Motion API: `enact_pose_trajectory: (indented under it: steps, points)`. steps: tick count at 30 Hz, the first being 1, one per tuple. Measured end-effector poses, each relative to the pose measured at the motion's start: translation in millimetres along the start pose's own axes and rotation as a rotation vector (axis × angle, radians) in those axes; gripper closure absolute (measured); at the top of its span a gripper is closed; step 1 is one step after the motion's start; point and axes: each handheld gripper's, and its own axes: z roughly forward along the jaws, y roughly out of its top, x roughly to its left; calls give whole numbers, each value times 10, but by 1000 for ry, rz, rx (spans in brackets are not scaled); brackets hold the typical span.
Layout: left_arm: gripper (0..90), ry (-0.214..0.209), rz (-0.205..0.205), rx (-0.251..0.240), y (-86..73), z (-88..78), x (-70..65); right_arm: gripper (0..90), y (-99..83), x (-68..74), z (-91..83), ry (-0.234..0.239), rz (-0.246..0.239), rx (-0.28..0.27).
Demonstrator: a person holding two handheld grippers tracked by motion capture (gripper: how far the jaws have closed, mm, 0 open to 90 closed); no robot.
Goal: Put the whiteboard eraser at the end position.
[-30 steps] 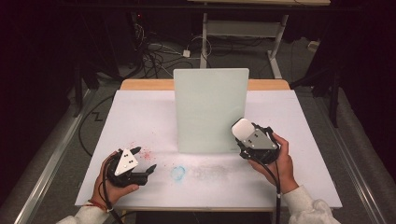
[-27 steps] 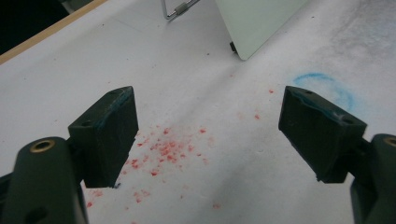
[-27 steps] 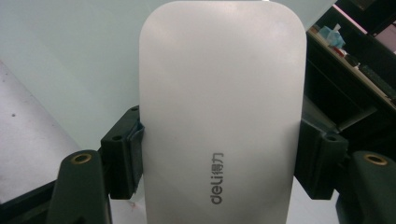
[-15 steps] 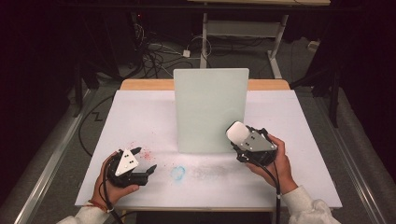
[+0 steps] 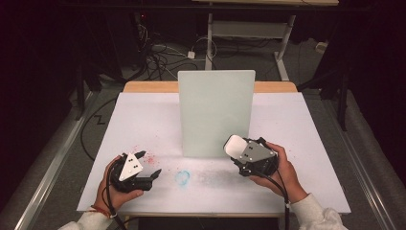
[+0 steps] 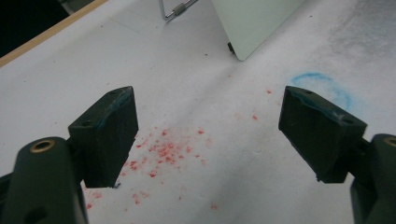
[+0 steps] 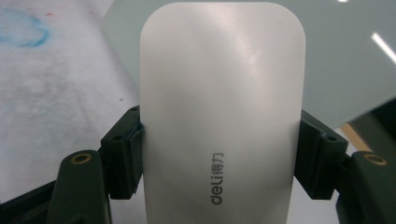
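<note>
At the left of the high view, the left gripper (image 5: 149, 165) was held low over the white table cover (image 5: 143, 120) by the person's left hand (image 5: 107, 187), and its jaws were spread wide with nothing between them. In the left gripper view, a scatter of red crumbs (image 6: 161, 151) was seen on the cover below and between the two black jaws, and a smudged blue ring (image 6: 322, 86) was seen farther off, near the right-hand jaw. In the high view that blue ring (image 5: 182, 177) lay between the two grippers, just in front of the upright pale green board (image 5: 215, 112), which stood near the middle of the table. To the right, a white rounded eraser (image 5: 235, 145) was gripped by the right gripper (image 5: 238, 148), carried in the person's right hand (image 5: 282, 170); it was held close to the lower right corner of the board, though whether it touched the board could not be told. In the right gripper view, the jaws were seen pressed against both long sides of the white rounded eraser (image 7: 222, 107), on which the grey lettering "deli" was printed, and the board (image 7: 350, 51) was seen behind it.
</note>
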Motion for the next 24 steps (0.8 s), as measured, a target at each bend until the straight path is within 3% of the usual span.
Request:
enact_pose_trajectory:
  steps: [16, 20, 24]
  points:
    - [193, -3, 5, 9, 2, 14, -4, 308, 120, 243, 133, 224, -82, 80]
    - [193, -6, 4, 10, 1, 20, -4, 308, 159, 340, 240, 271, -133, 133]
    - [193, -4, 5, 9, -1, 16, 0, 308, 221, 431, 334, 307, -162, 139]
